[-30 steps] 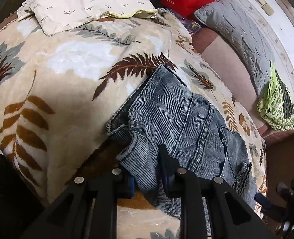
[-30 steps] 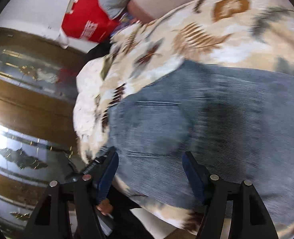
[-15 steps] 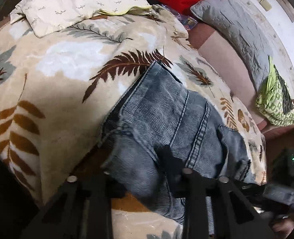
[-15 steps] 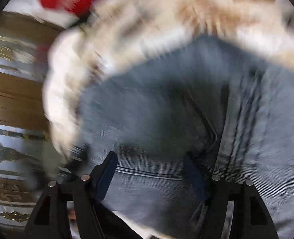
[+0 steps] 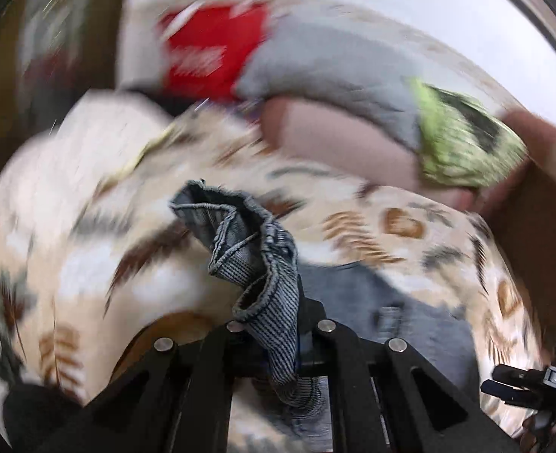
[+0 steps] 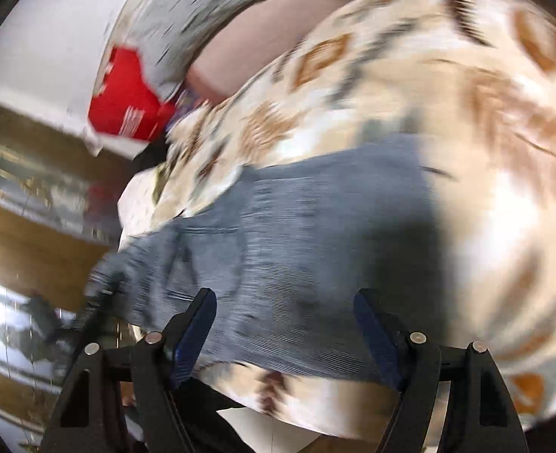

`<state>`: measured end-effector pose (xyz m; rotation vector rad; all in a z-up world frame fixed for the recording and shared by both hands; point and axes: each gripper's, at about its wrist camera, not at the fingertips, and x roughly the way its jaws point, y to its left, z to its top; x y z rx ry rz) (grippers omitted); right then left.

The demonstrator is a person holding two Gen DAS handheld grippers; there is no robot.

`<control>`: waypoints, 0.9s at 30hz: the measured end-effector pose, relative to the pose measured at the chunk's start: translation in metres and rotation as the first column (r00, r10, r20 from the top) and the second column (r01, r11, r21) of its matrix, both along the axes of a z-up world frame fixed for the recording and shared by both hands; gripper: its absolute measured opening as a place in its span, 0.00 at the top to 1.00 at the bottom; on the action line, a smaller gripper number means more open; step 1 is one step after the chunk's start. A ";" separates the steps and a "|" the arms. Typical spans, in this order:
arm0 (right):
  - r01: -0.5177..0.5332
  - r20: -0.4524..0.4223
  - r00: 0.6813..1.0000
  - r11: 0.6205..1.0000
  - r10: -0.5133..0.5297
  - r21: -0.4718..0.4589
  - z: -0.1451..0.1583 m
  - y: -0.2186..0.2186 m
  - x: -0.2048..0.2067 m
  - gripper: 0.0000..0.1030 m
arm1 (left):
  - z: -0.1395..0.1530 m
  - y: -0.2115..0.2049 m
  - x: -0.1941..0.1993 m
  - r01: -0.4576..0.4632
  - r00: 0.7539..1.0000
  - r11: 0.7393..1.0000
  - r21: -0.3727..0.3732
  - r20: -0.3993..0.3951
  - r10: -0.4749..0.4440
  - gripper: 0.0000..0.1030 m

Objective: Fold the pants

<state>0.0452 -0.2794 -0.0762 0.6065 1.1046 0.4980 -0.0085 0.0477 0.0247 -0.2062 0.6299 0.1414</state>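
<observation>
While the left gripper (image 5: 278,324) clamps the soft, limp blue-grey denim pants (image 5: 255,264) at the hem, the right gripper (image 6: 285,324) opens wide, empty.

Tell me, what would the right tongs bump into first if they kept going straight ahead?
Most likely the jeans lying on the leaf-patterned blanket. The right tongs are opening, with nothing gripped, though blur makes depth uncertain.

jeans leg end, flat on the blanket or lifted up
Lifted: the left gripper is shut on the jeans, whose bunched hem hangs above the blanket.
</observation>
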 end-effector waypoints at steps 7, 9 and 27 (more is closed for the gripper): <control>0.201 0.013 0.979 0.966 -0.205 0.162 -0.023 -0.095 -0.033 0.24 | -0.012 -0.165 0.003 0.347 0.938 0.913 0.217 -0.053 -0.344 0.93; 0.229 0.014 0.972 0.955 -0.236 0.191 -0.028 -0.109 -0.035 0.24 | -0.043 -0.204 0.008 0.436 0.899 0.870 0.230 -0.142 -0.413 0.92; 0.073 0.095 0.989 0.938 -0.112 0.339 -0.001 -0.081 -0.044 0.24 | -0.023 -0.097 -0.017 0.337 0.941 0.934 0.117 -0.080 -0.329 0.31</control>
